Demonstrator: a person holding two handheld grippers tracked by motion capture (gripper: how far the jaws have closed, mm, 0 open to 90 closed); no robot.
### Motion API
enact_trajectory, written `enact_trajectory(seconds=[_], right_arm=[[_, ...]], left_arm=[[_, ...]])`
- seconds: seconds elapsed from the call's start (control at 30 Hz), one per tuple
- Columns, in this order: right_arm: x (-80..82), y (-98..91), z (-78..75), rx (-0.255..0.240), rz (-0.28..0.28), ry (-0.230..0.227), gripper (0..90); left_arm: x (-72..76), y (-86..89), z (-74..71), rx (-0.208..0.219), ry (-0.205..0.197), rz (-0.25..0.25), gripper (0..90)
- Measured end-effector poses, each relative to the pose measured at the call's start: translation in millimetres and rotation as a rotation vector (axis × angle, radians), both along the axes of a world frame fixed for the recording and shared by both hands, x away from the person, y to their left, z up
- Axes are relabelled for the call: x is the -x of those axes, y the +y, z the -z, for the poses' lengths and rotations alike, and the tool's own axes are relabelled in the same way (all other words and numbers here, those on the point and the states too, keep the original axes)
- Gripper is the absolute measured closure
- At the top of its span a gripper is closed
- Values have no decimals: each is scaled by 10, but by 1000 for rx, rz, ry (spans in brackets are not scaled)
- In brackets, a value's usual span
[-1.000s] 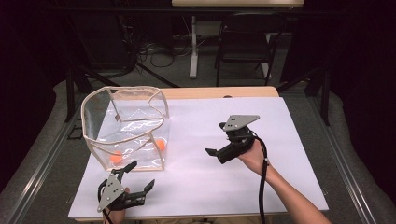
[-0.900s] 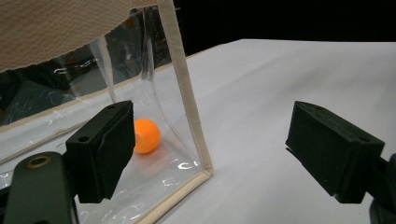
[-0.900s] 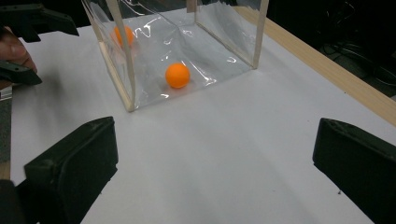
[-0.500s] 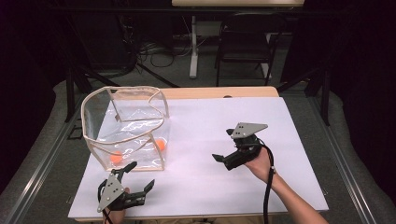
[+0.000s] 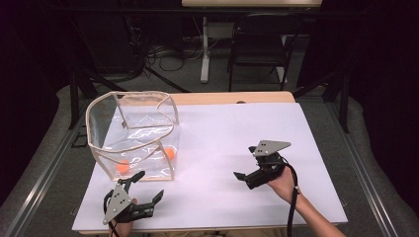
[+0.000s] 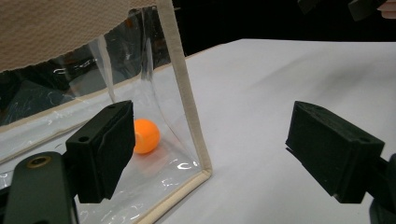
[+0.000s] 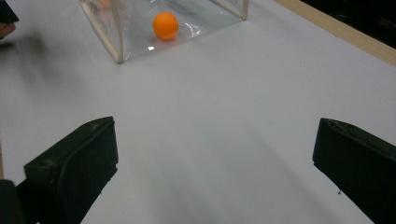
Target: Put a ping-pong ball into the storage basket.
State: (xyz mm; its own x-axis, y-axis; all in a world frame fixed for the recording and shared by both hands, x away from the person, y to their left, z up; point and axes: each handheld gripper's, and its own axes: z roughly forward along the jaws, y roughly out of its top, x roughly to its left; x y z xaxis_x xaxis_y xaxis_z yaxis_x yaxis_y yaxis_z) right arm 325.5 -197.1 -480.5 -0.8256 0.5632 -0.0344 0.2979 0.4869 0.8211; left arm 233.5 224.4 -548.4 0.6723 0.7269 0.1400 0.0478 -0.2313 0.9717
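A clear plastic bag [image 5: 131,146] with beige trim stands open on the left of the white table [image 5: 222,128]. Two orange balls lie inside it, one [image 5: 169,153] near its front right corner and one [image 5: 123,167] at the front left. My left gripper [image 5: 149,184] rests near the table's front edge just in front of the bag, open and empty. In the left gripper view the bag's corner trim [image 6: 184,93] and a ball [image 6: 145,136] lie between its jaws. My right gripper [image 5: 242,177] is open over bare table right of centre, pointing left toward the bag [image 7: 116,37] and a ball [image 7: 166,25].
A wooden strip [image 5: 232,98] runs along the table's far edge. Beyond it are a dark chair [image 5: 257,49], a white stand [image 5: 203,49] and cables on the floor. Metal rails [image 5: 44,168] flank the table.
My right gripper has moved toward the near edge and slightly right, still open. The left gripper, the bag and the balls have stayed put.
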Motion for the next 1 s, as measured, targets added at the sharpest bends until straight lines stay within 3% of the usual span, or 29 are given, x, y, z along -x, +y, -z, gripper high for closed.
enact_trajectory(seconds=[1.0], right_arm=[[300, -383, 420, -18, 105, 25, 0]], left_arm=[[-4, -13, 2, -5, 3, 2, 156]])
